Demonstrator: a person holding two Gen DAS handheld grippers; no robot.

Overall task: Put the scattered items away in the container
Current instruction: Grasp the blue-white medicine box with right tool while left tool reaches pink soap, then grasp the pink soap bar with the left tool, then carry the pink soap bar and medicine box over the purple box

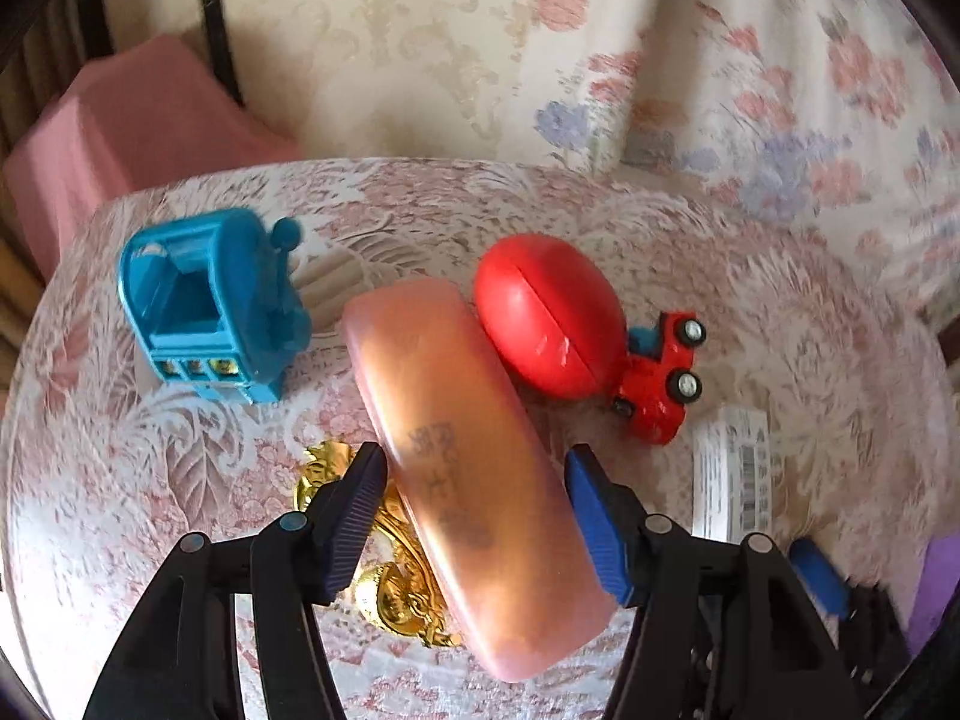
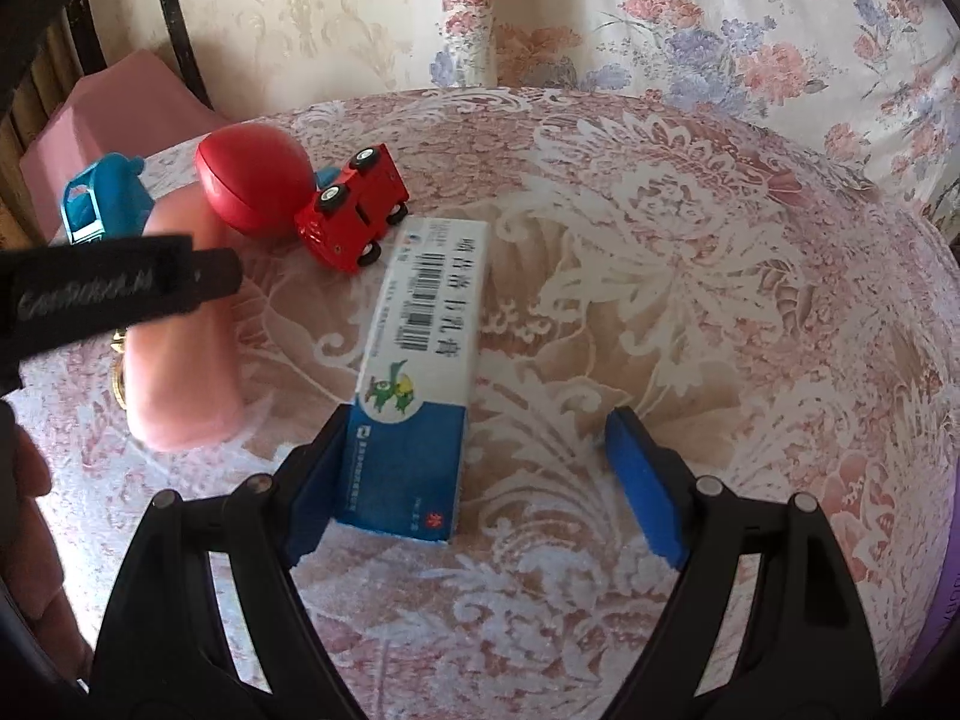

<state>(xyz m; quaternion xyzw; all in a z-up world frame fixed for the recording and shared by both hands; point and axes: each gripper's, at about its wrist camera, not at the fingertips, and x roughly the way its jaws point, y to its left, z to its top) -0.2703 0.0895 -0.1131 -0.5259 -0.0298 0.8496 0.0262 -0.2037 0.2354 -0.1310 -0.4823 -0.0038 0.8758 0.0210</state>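
Note:
My left gripper holds a long pink case between its blue pads; both pads touch its sides. The case lies over a gold trinket. Beyond it sit a red egg-shaped shell, a red toy truck and a blue toy machine. My right gripper is open over a white and blue medicine box; the left pad touches the box, the right pad stands apart. The red truck, the shell and the pink case lie to its left.
The items lie on a round table with a pink lace cloth. A pink cushion sits behind at the left, a floral fabric at the back right. A purple edge shows at far right. The medicine box also shows in the left wrist view.

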